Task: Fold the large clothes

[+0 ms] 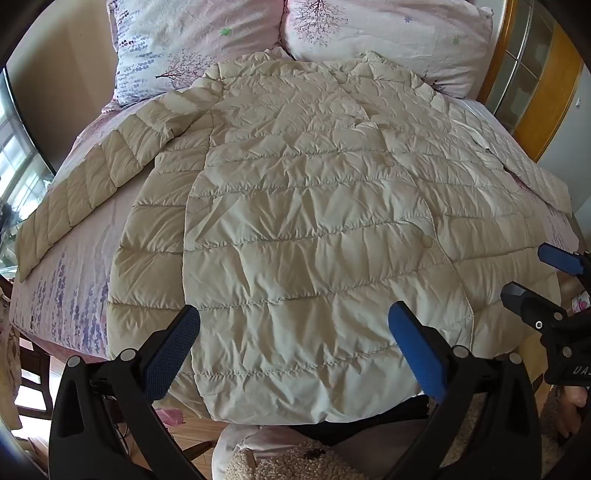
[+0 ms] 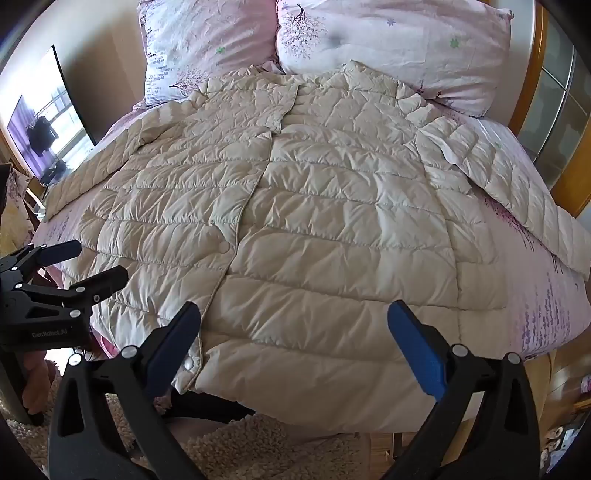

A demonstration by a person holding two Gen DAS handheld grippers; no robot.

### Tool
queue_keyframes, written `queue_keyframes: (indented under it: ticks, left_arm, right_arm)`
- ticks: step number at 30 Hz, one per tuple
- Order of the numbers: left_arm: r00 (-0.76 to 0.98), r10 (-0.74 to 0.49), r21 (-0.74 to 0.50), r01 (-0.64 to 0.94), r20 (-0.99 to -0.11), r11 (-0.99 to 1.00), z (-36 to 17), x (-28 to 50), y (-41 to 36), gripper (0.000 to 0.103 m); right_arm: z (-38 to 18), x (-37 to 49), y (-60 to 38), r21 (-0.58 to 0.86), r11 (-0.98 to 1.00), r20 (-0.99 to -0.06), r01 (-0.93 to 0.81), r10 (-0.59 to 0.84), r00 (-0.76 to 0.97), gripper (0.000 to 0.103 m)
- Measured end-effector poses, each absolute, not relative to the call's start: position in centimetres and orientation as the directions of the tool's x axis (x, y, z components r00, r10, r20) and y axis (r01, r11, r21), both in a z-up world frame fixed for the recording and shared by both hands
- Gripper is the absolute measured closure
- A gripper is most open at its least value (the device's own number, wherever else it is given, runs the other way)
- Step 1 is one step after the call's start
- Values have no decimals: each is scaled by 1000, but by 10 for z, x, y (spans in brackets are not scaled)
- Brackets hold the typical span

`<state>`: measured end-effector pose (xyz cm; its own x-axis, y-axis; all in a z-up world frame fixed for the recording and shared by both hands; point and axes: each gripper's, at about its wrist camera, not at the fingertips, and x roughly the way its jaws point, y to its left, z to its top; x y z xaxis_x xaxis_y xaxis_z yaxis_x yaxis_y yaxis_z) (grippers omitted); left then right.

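Note:
A cream quilted down jacket [image 1: 303,206] lies flat on the bed, front up, collar toward the pillows, both sleeves spread out; it also shows in the right wrist view [image 2: 332,229]. Its left sleeve [image 1: 85,188] runs to the bed's left edge, its right sleeve [image 2: 517,184] to the right. My left gripper [image 1: 293,350] is open and empty, hovering over the hem's left part. My right gripper [image 2: 295,350] is open and empty over the hem's right part. Each gripper shows at the edge of the other's view, the right one [image 1: 535,280] and the left one [image 2: 85,266].
The bed [image 2: 546,306] has a pink floral sheet and two matching pillows [image 1: 369,29] at its head. A wooden door frame [image 1: 554,85] stands at the right, a dark screen [image 2: 48,122] at the left. A fluffy beige garment [image 2: 258,450] is below the hem.

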<state>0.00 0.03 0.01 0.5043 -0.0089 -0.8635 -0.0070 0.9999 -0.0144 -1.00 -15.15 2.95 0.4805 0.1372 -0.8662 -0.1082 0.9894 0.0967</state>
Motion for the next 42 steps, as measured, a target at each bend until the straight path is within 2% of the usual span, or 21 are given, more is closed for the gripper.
queue_keyframes:
  ticks: [42]
  left_arm:
    - [503,-8,-16,-10,-864,1000,1,1,2,1]
  right_arm:
    - [29,-8,-152,106,988,-867,-109,145,476,2]
